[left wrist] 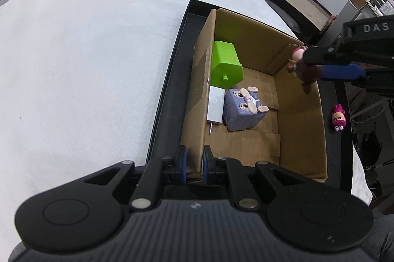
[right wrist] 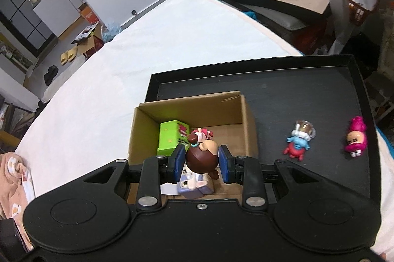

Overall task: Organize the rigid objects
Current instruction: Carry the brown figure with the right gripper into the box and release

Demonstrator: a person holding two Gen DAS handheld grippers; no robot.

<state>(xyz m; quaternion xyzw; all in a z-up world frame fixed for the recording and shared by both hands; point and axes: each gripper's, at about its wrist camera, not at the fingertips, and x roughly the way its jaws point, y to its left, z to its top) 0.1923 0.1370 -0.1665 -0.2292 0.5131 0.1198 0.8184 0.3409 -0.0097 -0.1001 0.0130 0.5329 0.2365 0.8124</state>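
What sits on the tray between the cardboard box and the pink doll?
A blue-and-red figurine lies between the cardboard box and the pink doll, seen in the right wrist view.

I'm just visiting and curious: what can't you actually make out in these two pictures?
- Brown-haired doll, right wrist view: face turned away.
- White block in the cardboard box, right wrist view: mostly behind the right hand-held gripper.
- Blue-and-red toy: cut out of the left wrist view.

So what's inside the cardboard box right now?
Inside the cardboard box: a green block, a purple bunny cube and a white charger. The floor under them is hidden. The doll in the right gripper hangs above.
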